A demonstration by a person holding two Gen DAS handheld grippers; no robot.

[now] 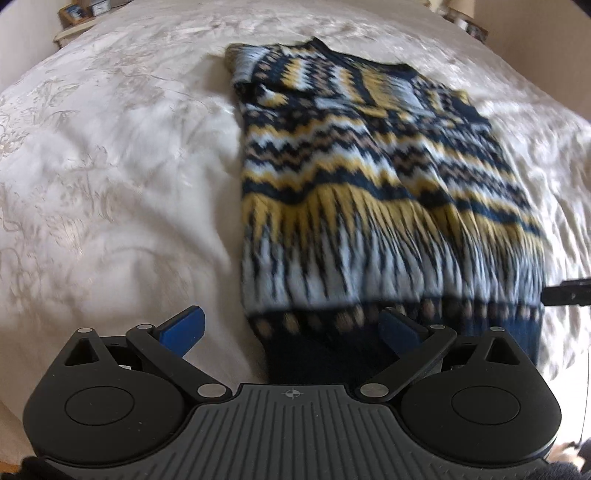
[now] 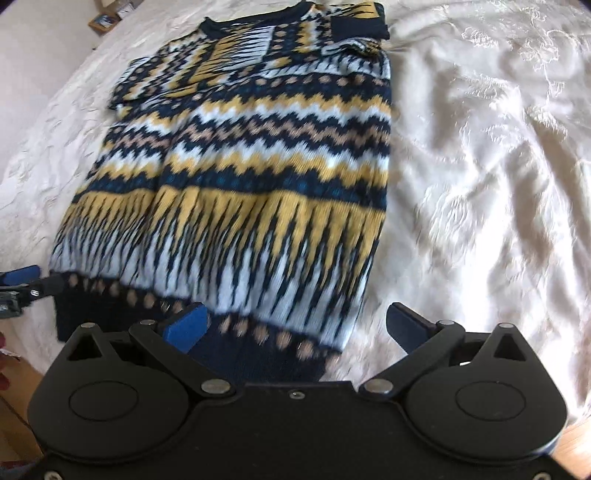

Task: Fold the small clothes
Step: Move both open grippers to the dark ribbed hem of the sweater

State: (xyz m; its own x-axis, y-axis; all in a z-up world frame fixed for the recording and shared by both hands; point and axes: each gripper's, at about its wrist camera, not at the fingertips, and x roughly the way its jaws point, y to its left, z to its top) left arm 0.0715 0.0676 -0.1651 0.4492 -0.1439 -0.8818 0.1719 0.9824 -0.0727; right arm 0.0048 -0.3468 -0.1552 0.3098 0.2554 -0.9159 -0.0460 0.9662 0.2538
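A knitted sweater (image 1: 369, 177) in navy, yellow, light blue and tan zigzags lies flat on a white bedspread (image 1: 110, 166), both sleeves folded in over its chest. It also shows in the right wrist view (image 2: 240, 177). My left gripper (image 1: 291, 328) is open, just above the sweater's dark hem at its left bottom corner. My right gripper (image 2: 295, 326) is open, above the hem at the right bottom corner. Each gripper shows at the edge of the other's view: the right gripper (image 1: 569, 291), the left gripper (image 2: 22, 284).
The white embroidered bedspread (image 2: 480, 147) is creased to the right of the sweater. Small framed items (image 1: 77, 13) stand on furniture beyond the bed's far left corner. Wooden floor (image 2: 14, 387) shows by the near bed edge.
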